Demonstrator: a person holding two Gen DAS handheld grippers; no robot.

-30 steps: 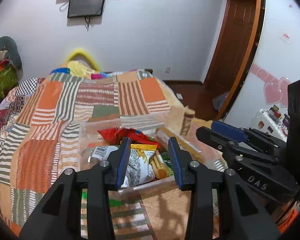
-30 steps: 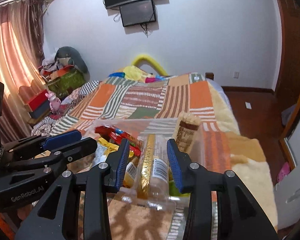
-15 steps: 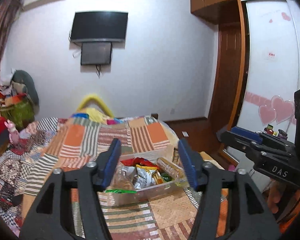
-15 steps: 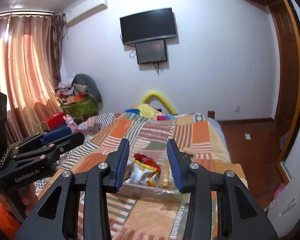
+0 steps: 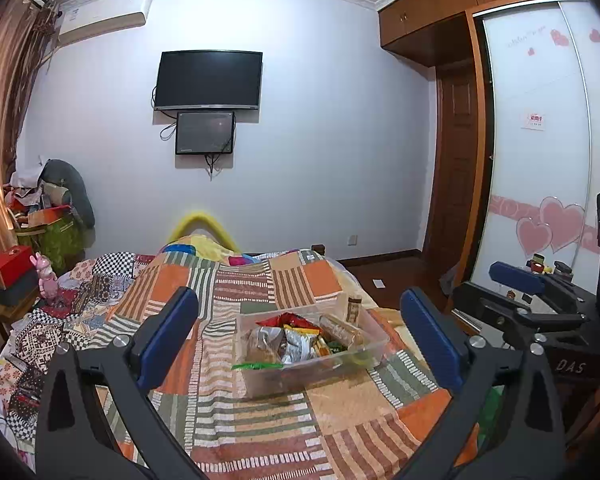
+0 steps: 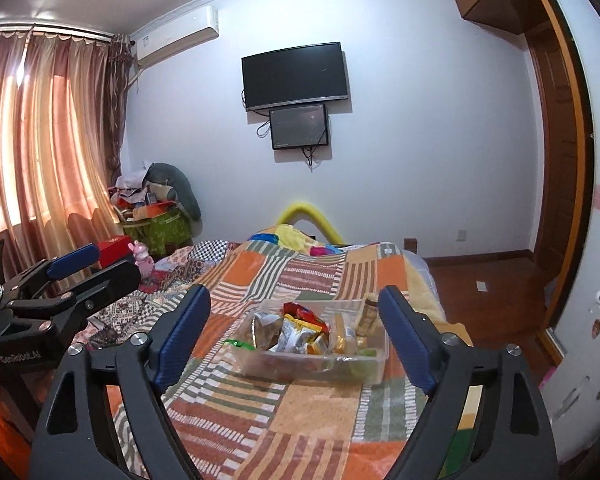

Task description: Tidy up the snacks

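- left gripper [image 5: 300, 332]: jaws wide apart, nothing held.
- right gripper [image 6: 294, 330]: same.
- clear plastic snack-filled bin [image 5: 374, 346] on patchwork quilt [image 5: 240, 280], ahead of both.

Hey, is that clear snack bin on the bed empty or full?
Full: the clear bin on the quilt holds a heap of snack packets rising above its rim, with no lid on it.

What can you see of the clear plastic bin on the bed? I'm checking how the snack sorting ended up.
The clear plastic bin is a shallow, rectangular, see-through tub with no lid, sitting flat on the patchwork quilt. It holds a loose heap of snack packets in red, yellow and silver. A green wrapper hangs over its near left rim. A small brown jar stands at its far right corner. Neither gripper touches it.
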